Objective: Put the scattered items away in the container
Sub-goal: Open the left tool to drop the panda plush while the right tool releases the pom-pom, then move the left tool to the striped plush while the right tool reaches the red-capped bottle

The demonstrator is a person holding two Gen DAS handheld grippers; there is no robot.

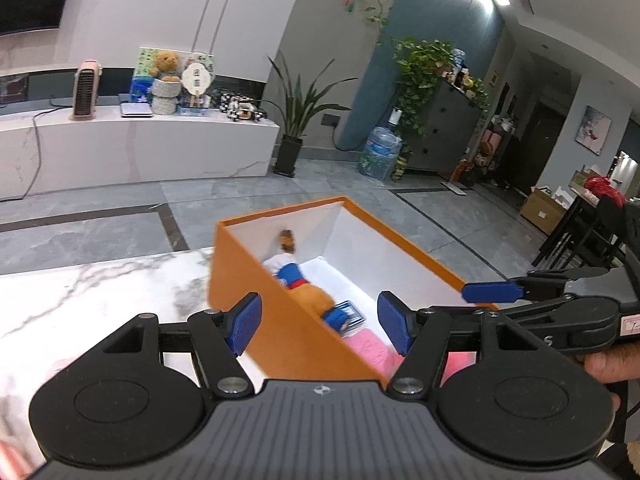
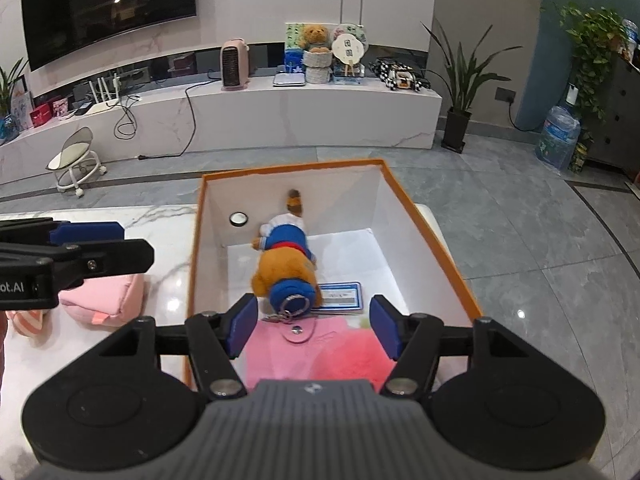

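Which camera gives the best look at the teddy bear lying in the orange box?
The right wrist view: it looks straight down into the orange box, showing the whole plush bear, sharp. The left wrist view catches the bear blurred and partly hidden behind the box wall.

The bench [image 2: 168, 292] is glossy white marble with grey veins, mirroring the lights. The box [image 2: 436, 240] looks like matt card, orange outside, smooth white within. Inside, the plush bear [image 2: 286, 270] is fuzzy brown cloth with a metal key ring [image 2: 295, 305]. The pink pouch [image 2: 102, 302] on the bench is soft matt fabric. Each claw's pads [image 2: 242, 326] are ribbed blue, on matt black plastic arms.
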